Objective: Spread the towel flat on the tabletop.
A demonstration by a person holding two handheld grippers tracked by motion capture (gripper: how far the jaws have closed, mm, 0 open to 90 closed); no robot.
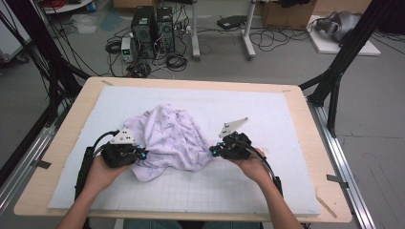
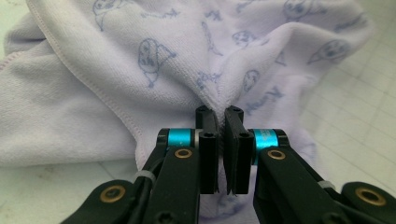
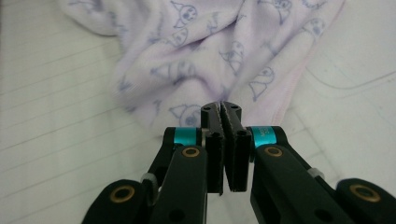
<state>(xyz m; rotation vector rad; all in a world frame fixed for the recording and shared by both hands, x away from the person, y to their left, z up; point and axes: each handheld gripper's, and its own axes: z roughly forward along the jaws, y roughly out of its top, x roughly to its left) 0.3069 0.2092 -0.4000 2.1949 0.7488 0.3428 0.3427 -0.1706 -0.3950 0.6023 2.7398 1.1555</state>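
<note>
A crumpled pale lilac cloth [image 1: 167, 138] printed with small blue cartoon figures lies heaped on the middle of the white gridded mat [image 1: 239, 191]. My left gripper [image 1: 142, 153] is at the cloth's near left side. In the left gripper view the cloth [image 2: 93, 93] rises into a fold, and the gripper [image 2: 219, 112] is shut on that fold at its tips. My right gripper [image 1: 213, 151] is at the cloth's right edge. In the right gripper view that gripper [image 3: 221, 108] is shut with its tips on the lower hem of the cloth [image 3: 210, 60].
The mat covers a wooden table [image 1: 67, 143] with bare margins all round. Black frame struts [image 1: 334, 81] stand at the table's left and right. Beyond the far edge, computer towers [image 1: 153, 31] and cables sit on the floor.
</note>
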